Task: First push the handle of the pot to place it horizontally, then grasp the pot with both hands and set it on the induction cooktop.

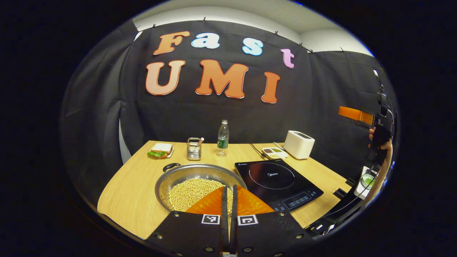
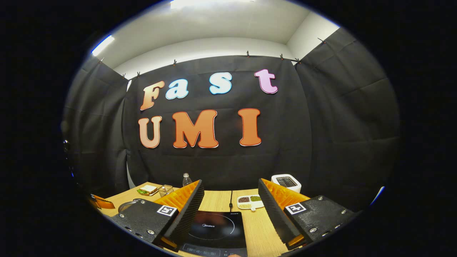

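Round steel pot of yellow beans point(image 1: 194, 185): directly ahead of clenched, empty left gripper point(image 1: 228, 200), black loop handle point(image 1: 171, 166) far-left; right gripper point(image 2: 230, 210) released, farther.

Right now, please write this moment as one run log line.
left gripper: shut, above pot | right gripper: open, above cooktop | pot: on table, beside cooktop

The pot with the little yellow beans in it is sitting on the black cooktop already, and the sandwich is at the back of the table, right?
Not quite. The pot with the beans sits on the wooden table, beside the black cooktop, not on it. The left gripper view shows the cooktop's surface bare. The sandwich is indeed at the back of the table.
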`<state>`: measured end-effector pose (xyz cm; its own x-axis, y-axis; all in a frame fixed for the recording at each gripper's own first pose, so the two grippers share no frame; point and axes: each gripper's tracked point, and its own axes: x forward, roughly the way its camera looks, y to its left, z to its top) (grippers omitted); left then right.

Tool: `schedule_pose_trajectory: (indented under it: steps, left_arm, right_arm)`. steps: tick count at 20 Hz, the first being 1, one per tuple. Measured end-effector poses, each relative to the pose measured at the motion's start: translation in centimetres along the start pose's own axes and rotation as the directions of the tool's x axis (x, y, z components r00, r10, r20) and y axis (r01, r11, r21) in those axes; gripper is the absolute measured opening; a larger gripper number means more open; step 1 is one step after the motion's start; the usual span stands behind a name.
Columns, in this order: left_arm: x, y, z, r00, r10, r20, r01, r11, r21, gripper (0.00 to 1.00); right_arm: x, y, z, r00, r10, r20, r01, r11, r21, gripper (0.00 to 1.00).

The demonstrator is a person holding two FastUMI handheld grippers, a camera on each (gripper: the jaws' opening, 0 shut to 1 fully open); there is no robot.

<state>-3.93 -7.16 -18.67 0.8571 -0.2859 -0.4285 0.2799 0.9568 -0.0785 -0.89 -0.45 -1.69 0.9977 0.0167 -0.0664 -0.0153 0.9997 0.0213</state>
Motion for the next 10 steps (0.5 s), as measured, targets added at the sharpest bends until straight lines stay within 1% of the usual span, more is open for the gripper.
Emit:
schedule_pose_trajectory:
  steps: [4,7,10]
  left_arm:
    - [0.8,-0.5,-3.6,0.997,-0.011,-0.082,0.011,1.0,-0.003,0.02]
    - [1.3,-1.0,-6.5,0.988,-0.019,-0.155,0.019,1.0,0.0,0.03]
    - [1.8,-1.5,-9.1,0.976,-0.042,-0.213,0.037,0.999,-0.027,0.03]
  right_arm:
    - [0.3,-0.1,-0.6,1.0,0.0,-0.014,0.0,1.0,0.003,0.95]
    - [0.4,-0.3,-0.9,1.0,-0.002,-0.018,0.002,1.0,0.002,0.95]
    - [0.6,-0.4,-1.4,1.0,-0.003,-0.025,0.003,1.0,0.004,0.95]
